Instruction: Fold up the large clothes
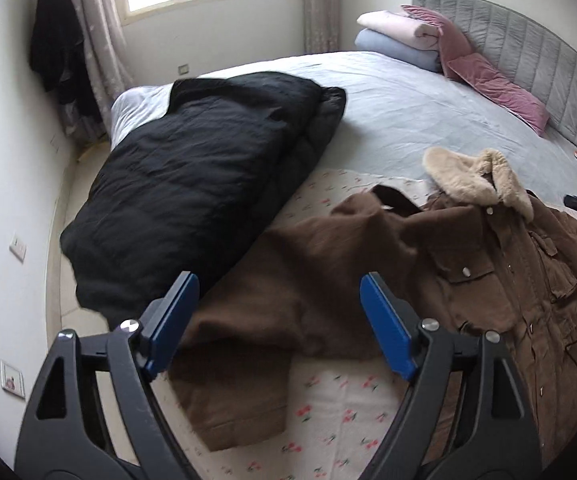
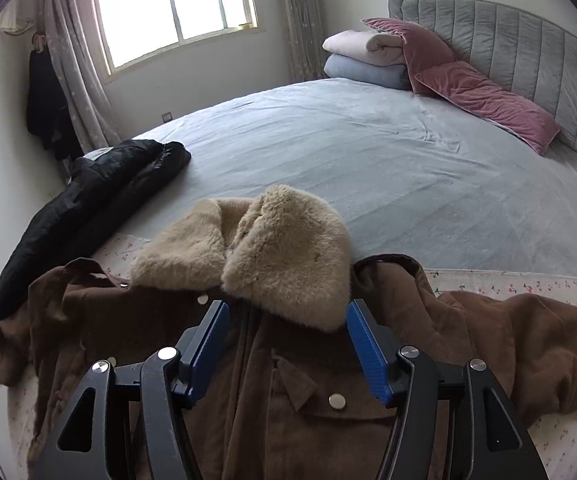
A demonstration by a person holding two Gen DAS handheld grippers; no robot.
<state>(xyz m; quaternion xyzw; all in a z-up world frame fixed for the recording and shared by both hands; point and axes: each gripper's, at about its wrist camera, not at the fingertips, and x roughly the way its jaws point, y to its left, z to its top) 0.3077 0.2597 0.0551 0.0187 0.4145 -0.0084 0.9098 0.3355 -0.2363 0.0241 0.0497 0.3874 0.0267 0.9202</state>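
Note:
A brown corduroy jacket (image 1: 468, 268) with a beige fur collar (image 1: 472, 180) lies spread front-up on a floral sheet (image 1: 340, 400) on the bed. Its left sleeve (image 1: 248, 344) stretches out below my left gripper (image 1: 276, 296), which is open and empty just above it. In the right wrist view the jacket (image 2: 288, 400) lies under my right gripper (image 2: 286, 316), which is open and empty just below the fur collar (image 2: 268, 256). The jacket's other sleeve (image 2: 528, 344) lies out to the right.
A folded black padded coat (image 1: 196, 196) lies on the bed's left side, next to the brown sleeve; it also shows in the right wrist view (image 2: 88, 200). Pink pillows (image 2: 484, 100) and folded blankets (image 2: 364, 56) sit by the grey headboard (image 2: 528, 48). A wall is on the left.

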